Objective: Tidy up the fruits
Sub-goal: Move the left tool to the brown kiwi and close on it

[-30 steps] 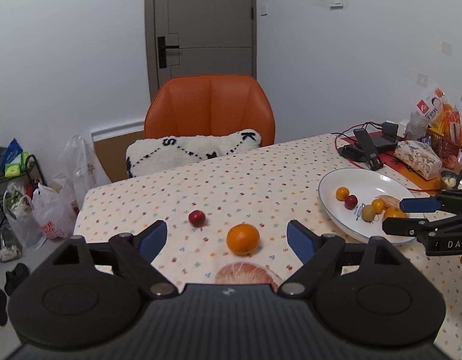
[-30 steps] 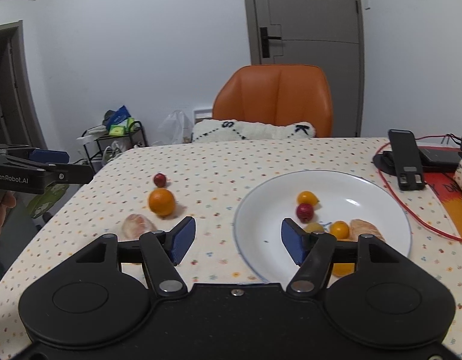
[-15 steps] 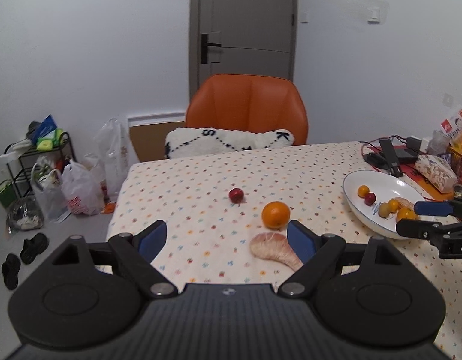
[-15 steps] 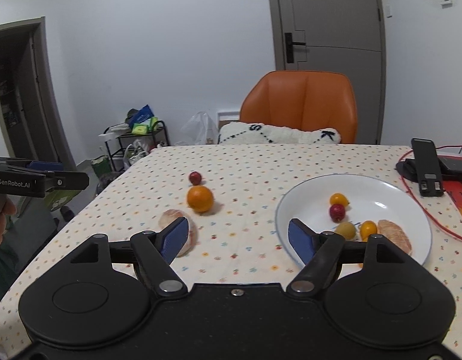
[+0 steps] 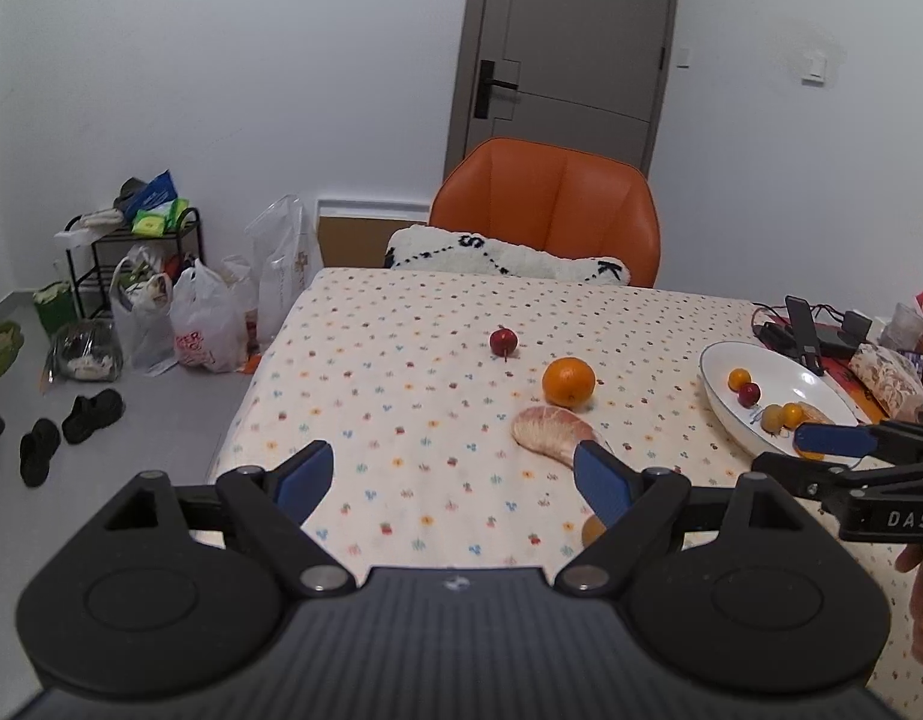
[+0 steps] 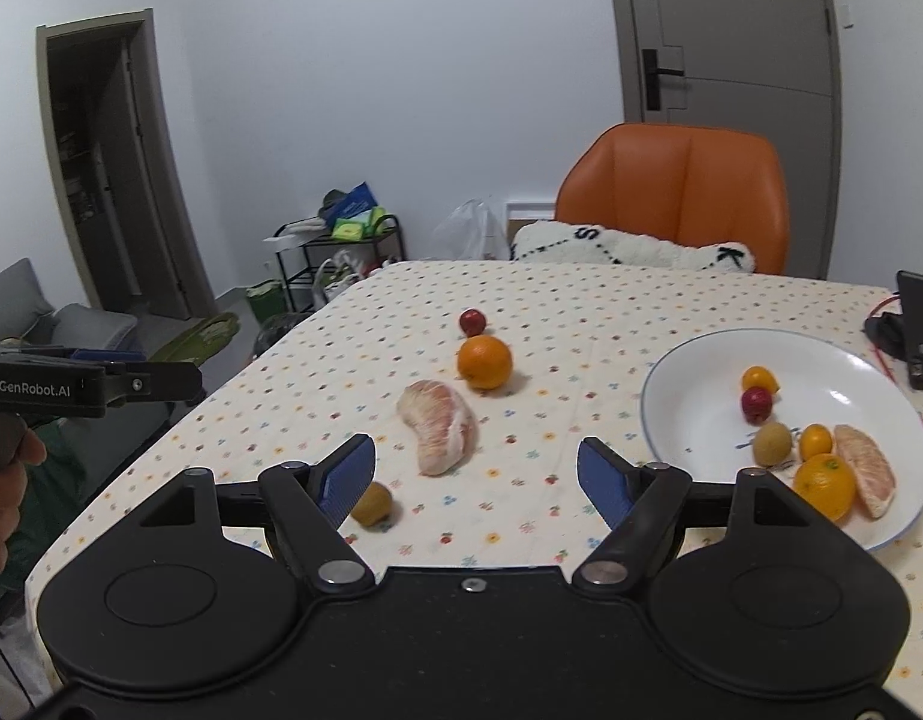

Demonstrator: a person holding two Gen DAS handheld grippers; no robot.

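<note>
**Right wrist view: four fruits loose on the cloth, six on the plate**

Right wrist view shows the right gripper (image 6: 476, 474) held above the near edge of the table (image 6: 611, 306), its blue-padded fingers spread wide with nothing between them. Ahead on the dotted cloth lie a peeled pomelo segment (image 6: 440, 425), an orange (image 6: 485, 362) just behind it and a small red fruit (image 6: 472, 321) just beyond the orange. A small brownish-green fruit (image 6: 372, 504) sits beside the gripper's left pad. To the right, the white plate (image 6: 701, 414) holds a yellow fruit, a red one, a green-brown one, a small orange one, a larger orange and a second pomelo wedge.

The left gripper (image 5: 455, 477) hangs over the table's near left side, fingers likewise wide apart and empty; the pomelo segment (image 5: 554, 432) lies just ahead of its right pad. An orange chair (image 5: 545, 210) with a white cushion (image 5: 503, 255) stands at the far side.
</note>
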